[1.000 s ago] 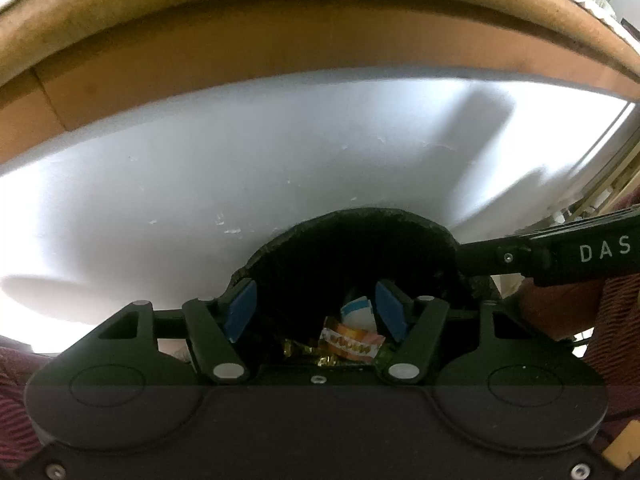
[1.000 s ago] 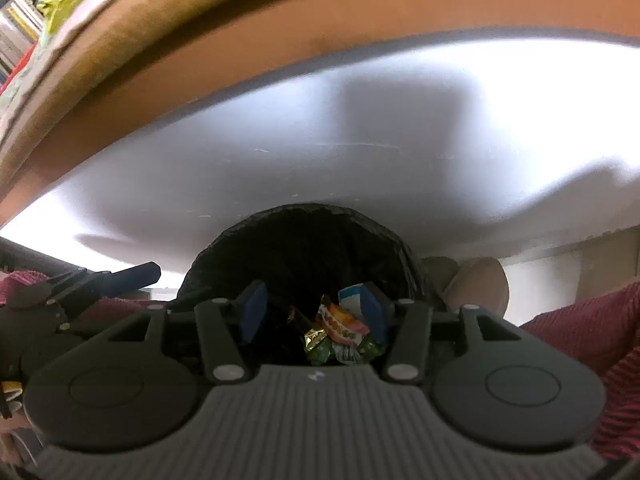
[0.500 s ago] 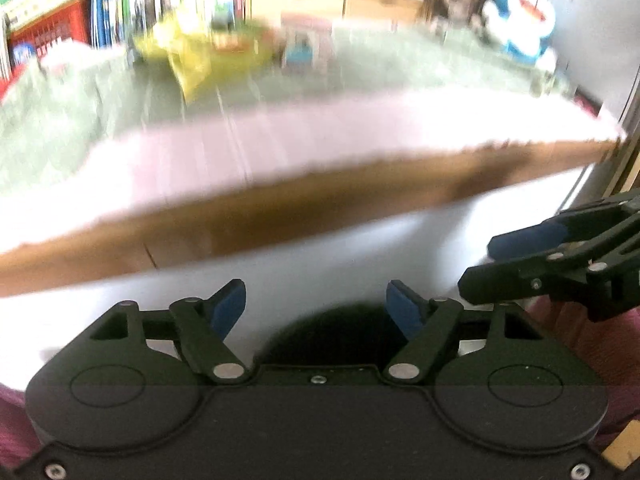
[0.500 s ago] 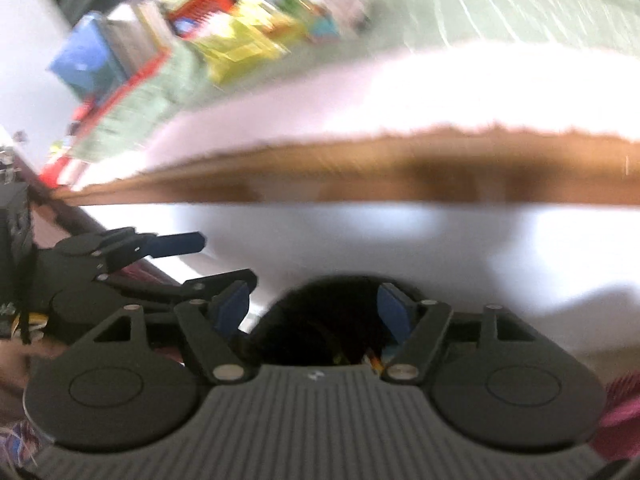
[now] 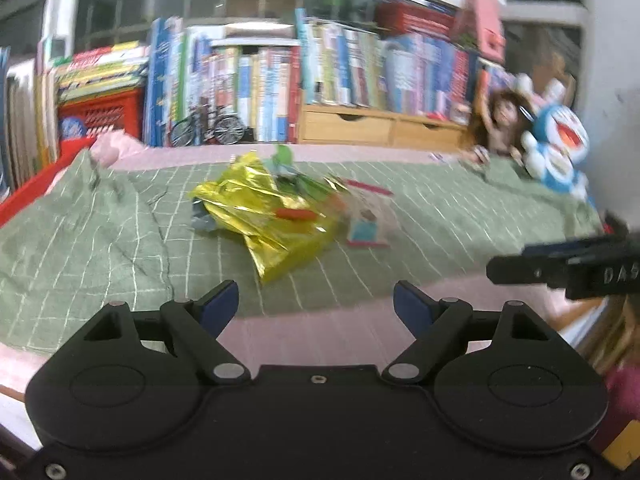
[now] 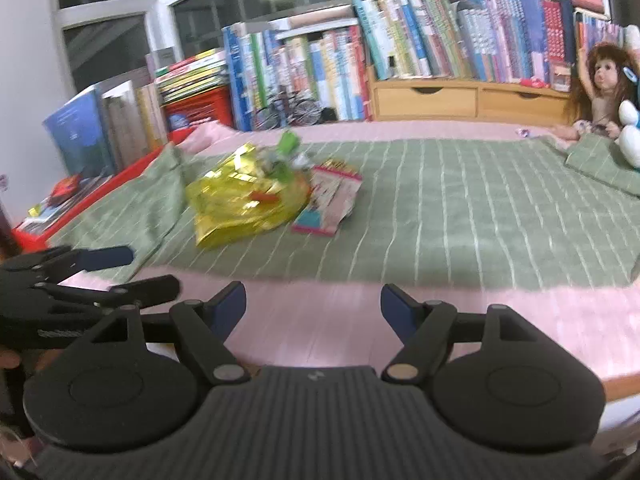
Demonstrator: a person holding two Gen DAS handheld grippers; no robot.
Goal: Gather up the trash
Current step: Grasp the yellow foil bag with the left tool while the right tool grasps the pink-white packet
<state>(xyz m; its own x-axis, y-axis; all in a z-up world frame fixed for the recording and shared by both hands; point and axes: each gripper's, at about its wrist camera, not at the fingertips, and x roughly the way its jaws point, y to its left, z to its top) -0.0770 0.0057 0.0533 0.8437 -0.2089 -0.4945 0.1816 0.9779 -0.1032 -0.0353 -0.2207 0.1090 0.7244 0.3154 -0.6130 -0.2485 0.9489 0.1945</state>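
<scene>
Both hand-held grippers up from the bin, empty, facing the bed again.
Left hand-held gripper [image 5: 316, 300] and right hand-held gripper [image 6: 313, 304] gape wide; remaining trash, a yellow foil wrapper [image 5: 264, 212] and pink packet [image 6: 332, 200], lies mid-blanket, far ahead.

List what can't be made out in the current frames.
- Trash bin: out of both views.
- Small green wrappers behind the yellow foil bag: motion-blurred, count unclear.
- Pink packet print: left view blurred.
- Right gripper in the left view: cut by frame edge.
</scene>
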